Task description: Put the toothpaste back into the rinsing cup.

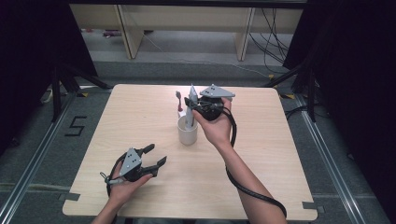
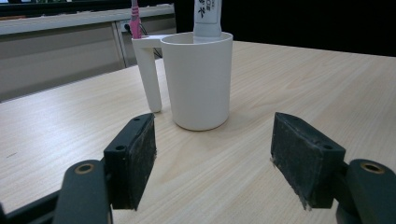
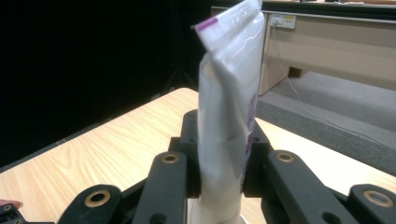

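While the left gripper is waiting near the person with its jaws wide apart and holding nothing, the right gripper is squeezing a white tube that is standing in the white cup. Next, it probably needs to let go gently. A pink toothbrush is sticking up behind the cup.
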The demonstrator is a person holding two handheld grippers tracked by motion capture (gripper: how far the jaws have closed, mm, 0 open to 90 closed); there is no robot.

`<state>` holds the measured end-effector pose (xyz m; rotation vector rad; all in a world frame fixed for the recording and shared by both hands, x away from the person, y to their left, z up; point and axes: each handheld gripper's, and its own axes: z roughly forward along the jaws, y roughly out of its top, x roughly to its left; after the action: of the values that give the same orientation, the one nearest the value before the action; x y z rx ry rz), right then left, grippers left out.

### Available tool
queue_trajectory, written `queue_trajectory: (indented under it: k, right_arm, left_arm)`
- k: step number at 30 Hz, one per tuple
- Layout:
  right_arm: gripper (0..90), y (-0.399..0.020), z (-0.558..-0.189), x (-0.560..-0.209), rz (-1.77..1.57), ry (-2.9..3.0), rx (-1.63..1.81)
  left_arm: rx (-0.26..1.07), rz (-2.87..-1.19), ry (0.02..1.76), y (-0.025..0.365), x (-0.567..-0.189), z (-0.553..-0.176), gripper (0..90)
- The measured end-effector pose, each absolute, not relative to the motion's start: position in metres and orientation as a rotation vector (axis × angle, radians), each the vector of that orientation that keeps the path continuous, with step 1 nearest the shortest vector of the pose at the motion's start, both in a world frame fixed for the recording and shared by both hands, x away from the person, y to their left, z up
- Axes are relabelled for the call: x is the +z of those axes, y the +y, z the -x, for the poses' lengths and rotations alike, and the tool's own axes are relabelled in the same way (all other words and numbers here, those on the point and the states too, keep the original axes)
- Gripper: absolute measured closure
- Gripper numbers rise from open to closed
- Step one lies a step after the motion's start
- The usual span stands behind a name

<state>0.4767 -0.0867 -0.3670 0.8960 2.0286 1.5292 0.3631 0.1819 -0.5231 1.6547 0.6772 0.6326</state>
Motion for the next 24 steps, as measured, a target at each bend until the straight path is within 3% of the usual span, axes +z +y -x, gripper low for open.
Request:
queue_trajectory:
  k: [24]
  right_arm:
    - [76.1, -0.08, -0.487, -0.403, -0.948, 2.077, 1.464]
  left_arm:
    - [0.635, -1.655, 0.677, 0.182, -0.523, -0.363, 30.4]
